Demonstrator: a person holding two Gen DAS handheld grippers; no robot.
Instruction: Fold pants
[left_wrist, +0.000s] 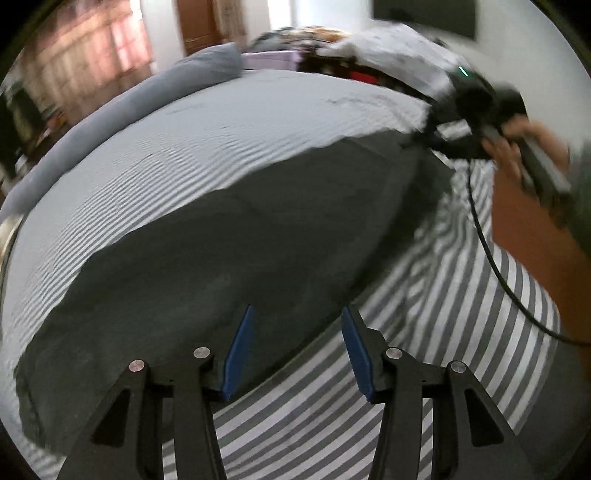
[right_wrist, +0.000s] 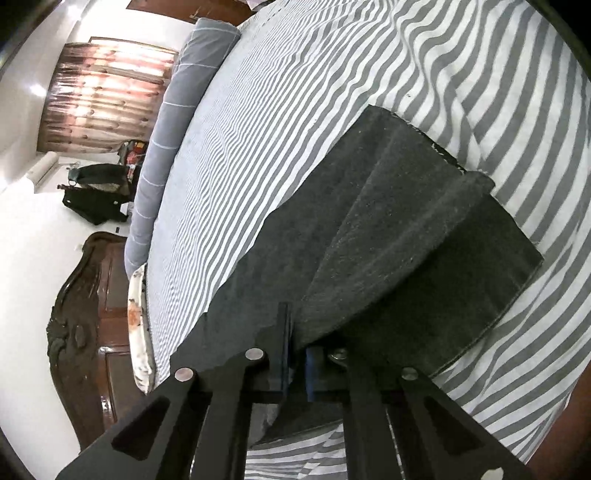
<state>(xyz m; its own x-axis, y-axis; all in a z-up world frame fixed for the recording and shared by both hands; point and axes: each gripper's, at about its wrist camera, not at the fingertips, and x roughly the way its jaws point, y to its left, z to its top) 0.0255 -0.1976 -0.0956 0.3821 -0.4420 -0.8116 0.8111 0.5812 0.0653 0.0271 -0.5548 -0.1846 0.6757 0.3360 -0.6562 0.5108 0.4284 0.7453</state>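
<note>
Dark grey pants (left_wrist: 221, 254) lie stretched across a grey-and-white striped bed sheet (left_wrist: 192, 147). My left gripper (left_wrist: 297, 314) is open, its blue pads (left_wrist: 240, 347) hovering just above the pants' near edge. My right gripper (left_wrist: 424, 142) shows blurred at the far right end of the pants. In the right wrist view the right gripper (right_wrist: 297, 354) is shut on a lifted fold of the pants (right_wrist: 406, 229), with the leg hems (right_wrist: 509, 280) lying ahead on the sheet (right_wrist: 295, 92).
A grey bolster pillow (left_wrist: 122, 110) lies along the far side of the bed; it also shows in the right wrist view (right_wrist: 166, 129). A dark wooden headboard (right_wrist: 85, 332) stands at the left. A heap of clothes (left_wrist: 369, 48) sits beyond the bed. A cable (left_wrist: 495, 266) hangs from the right gripper.
</note>
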